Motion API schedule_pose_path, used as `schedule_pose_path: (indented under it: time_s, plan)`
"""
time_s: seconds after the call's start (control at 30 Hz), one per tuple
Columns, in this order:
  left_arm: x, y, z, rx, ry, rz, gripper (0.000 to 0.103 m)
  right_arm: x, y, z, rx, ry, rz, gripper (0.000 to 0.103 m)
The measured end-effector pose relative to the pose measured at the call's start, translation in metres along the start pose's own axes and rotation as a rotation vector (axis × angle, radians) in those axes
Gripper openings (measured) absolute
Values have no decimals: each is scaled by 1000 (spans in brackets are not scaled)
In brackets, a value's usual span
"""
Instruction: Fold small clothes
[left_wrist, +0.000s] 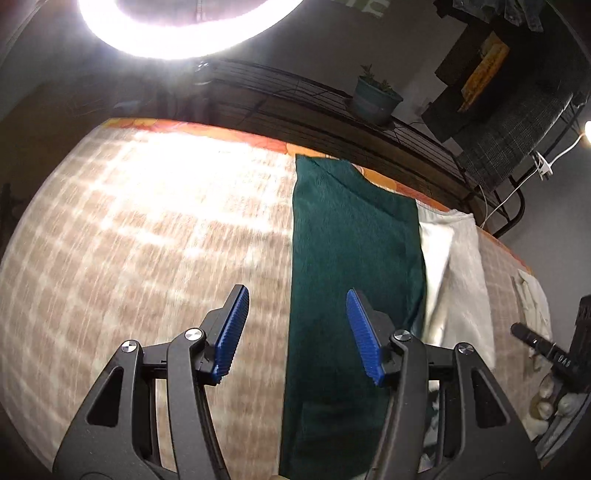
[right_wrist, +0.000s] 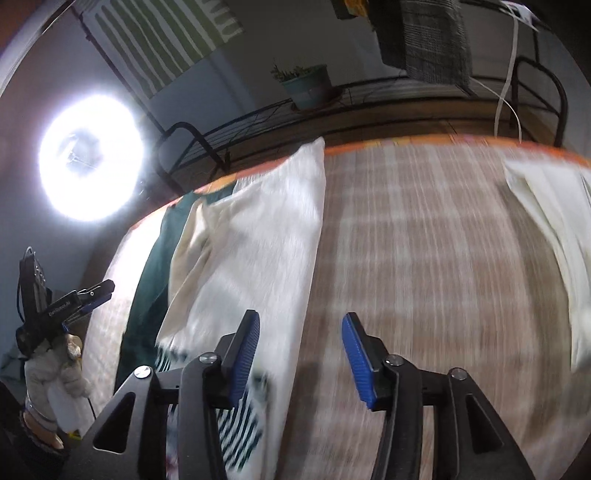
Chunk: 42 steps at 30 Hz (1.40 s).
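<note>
A dark green garment (left_wrist: 351, 266) lies flat in a long strip on the checked brown bedcover (left_wrist: 147, 240). A white garment (left_wrist: 458, 266) lies beside it on its right, with green stripes at its near end (right_wrist: 240, 424). My left gripper (left_wrist: 297, 332) is open and empty above the green garment's left edge. My right gripper (right_wrist: 299, 354) is open and empty above the white garment's (right_wrist: 258, 240) right edge. The green garment (right_wrist: 155, 277) shows left of the white one. The left gripper (right_wrist: 85, 299) shows at far left, held by a gloved hand.
A second cream cloth (right_wrist: 546, 229) lies at the bed's right side. A bright ring light (left_wrist: 184, 26) glares above. A metal bed rail (left_wrist: 314, 96) with a potted plant (left_wrist: 375, 98) runs behind the bed. A white cable (right_wrist: 506, 92) hangs at back right.
</note>
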<state>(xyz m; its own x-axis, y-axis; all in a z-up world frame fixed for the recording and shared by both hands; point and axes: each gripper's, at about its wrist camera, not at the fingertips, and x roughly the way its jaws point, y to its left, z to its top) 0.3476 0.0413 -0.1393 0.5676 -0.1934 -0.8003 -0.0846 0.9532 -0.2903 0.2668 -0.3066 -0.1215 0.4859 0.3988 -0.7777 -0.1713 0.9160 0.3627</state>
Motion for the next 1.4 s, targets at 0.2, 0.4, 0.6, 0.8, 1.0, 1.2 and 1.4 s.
schedule_pose_path:
  time_s: [0.2,0.4,0.6,0.8,1.0,1.2,1.4]
  plan:
    - [47,2,34,-8,26,5,56,40,-7,45,-18,16,9,52]
    - [85,-8,75,71,34,60,56,76,-16,85,-21,11,-13,52]
    - [113,-24,91,156,-7,122,57,98,-21,113,-4,-24,-3,52]
    - [127,-43,88,243,-34,133,55,112,-9,119,-53,-6,49,30]
    - [124,-56,87,262,-76,121,1,108,7,117,-112,-23,25,1]
    - [92,-54,83,237,-123,78,0,77,20,119,-164,-76,21,0]
    - [53,-52,71,233,-152,43,0,45,31,112,-183,-108,36,0]
